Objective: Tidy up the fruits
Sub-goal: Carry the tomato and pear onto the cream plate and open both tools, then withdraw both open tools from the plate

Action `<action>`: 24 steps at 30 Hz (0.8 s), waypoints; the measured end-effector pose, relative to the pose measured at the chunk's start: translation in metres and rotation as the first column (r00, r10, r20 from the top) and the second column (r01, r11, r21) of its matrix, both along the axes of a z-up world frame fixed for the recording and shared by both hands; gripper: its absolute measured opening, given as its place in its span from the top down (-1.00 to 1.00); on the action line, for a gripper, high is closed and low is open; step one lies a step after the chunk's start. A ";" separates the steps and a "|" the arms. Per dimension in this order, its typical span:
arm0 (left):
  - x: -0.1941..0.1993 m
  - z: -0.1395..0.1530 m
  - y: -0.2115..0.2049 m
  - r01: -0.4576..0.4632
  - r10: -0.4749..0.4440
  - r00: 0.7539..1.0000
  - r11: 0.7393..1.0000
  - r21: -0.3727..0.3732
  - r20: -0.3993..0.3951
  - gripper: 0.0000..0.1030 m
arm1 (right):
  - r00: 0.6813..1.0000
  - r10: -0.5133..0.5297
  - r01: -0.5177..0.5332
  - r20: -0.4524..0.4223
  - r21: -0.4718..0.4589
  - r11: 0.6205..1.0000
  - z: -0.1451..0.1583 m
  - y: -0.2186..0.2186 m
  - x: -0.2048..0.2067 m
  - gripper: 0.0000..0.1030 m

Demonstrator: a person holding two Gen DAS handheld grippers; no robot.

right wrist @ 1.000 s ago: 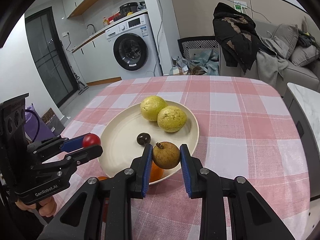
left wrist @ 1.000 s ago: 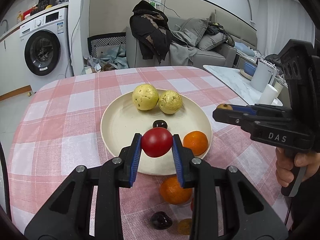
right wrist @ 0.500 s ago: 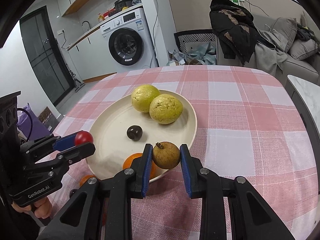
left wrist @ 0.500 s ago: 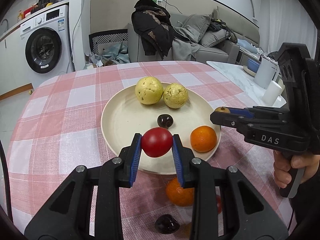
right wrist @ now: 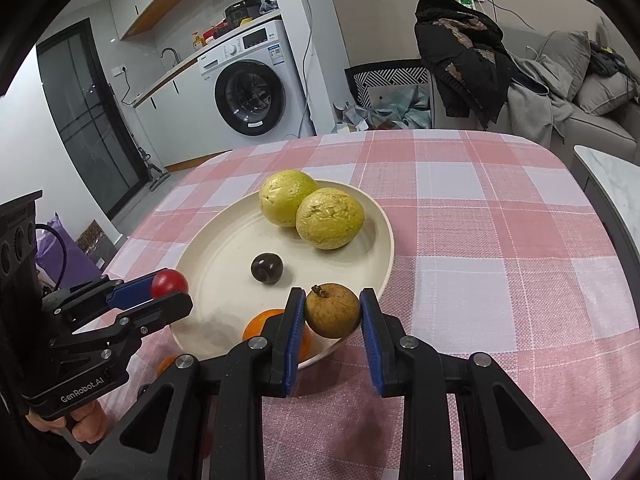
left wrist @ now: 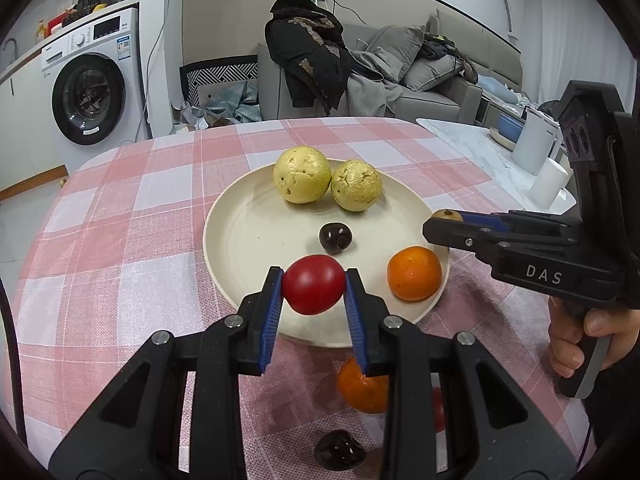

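My left gripper (left wrist: 313, 290) is shut on a red tomato (left wrist: 313, 290), held over the near rim of a cream plate (left wrist: 248, 236). My right gripper (right wrist: 332, 311) is shut on a brown round fruit (right wrist: 332, 311) above the plate's (right wrist: 216, 280) right near rim. On the plate lie two yellow-green fruits (left wrist: 302, 176) (left wrist: 356, 185), a dark purple fruit (left wrist: 335, 237) and an orange (left wrist: 414, 273). In the left wrist view the right gripper (left wrist: 444, 220) enters from the right; in the right wrist view the left gripper (right wrist: 170, 286) shows at the left with the tomato (right wrist: 169, 283).
On the pink checked tablecloth (left wrist: 120, 240) near me lie another orange (left wrist: 362, 388), a dark fruit (left wrist: 338, 455) and a red fruit partly hidden behind my finger. A white side table (left wrist: 480, 152) with containers stands right. A washing machine (left wrist: 90, 80) and sofa (left wrist: 420, 76) are behind.
Both views have drifted a little closer over the plate. The tomato and the brown fruit stay gripped as before.
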State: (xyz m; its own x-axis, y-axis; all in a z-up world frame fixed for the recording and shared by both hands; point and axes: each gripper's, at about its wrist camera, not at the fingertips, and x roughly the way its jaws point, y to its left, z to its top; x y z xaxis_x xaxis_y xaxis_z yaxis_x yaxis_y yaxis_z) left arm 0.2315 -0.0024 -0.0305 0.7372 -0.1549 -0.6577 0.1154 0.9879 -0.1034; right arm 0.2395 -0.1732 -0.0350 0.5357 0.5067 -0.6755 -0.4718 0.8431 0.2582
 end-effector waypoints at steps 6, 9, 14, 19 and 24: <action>-0.001 -0.001 0.001 -0.003 0.003 1.000 1.000 -0.002 -0.005 0.47 | 1.000 -0.001 0.001 0.000 0.003 1.000 0.000 -0.001 0.000 0.45; -0.001 -0.002 0.000 -0.003 0.004 1.000 1.000 0.008 -0.007 0.47 | 1.000 -0.002 0.002 0.003 0.004 1.000 0.000 -0.002 0.000 0.45; -0.002 -0.001 0.003 -0.014 0.014 1.000 1.000 -0.009 -0.002 0.46 | 1.000 -0.007 0.007 0.000 0.009 1.000 0.001 -0.005 0.001 0.25; -0.004 0.000 0.006 -0.010 0.010 1.000 1.000 -0.013 -0.012 0.33 | 0.999 -0.030 0.030 0.013 0.012 0.999 0.004 -0.010 0.000 0.05; -0.013 0.006 0.008 -0.028 0.029 1.000 1.000 -0.007 0.008 -0.38 | 0.999 -0.040 0.040 0.027 0.009 0.999 0.010 -0.016 -0.007 -0.40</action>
State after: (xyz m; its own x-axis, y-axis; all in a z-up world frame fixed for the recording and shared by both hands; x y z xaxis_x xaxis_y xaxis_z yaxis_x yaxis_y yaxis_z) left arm 0.2183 0.0051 -0.0247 0.7467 -0.1386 -0.6506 0.0881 0.9900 -0.1098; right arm 0.2324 -0.1895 -0.0254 0.5736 0.4904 -0.6562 -0.4446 0.8591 0.2534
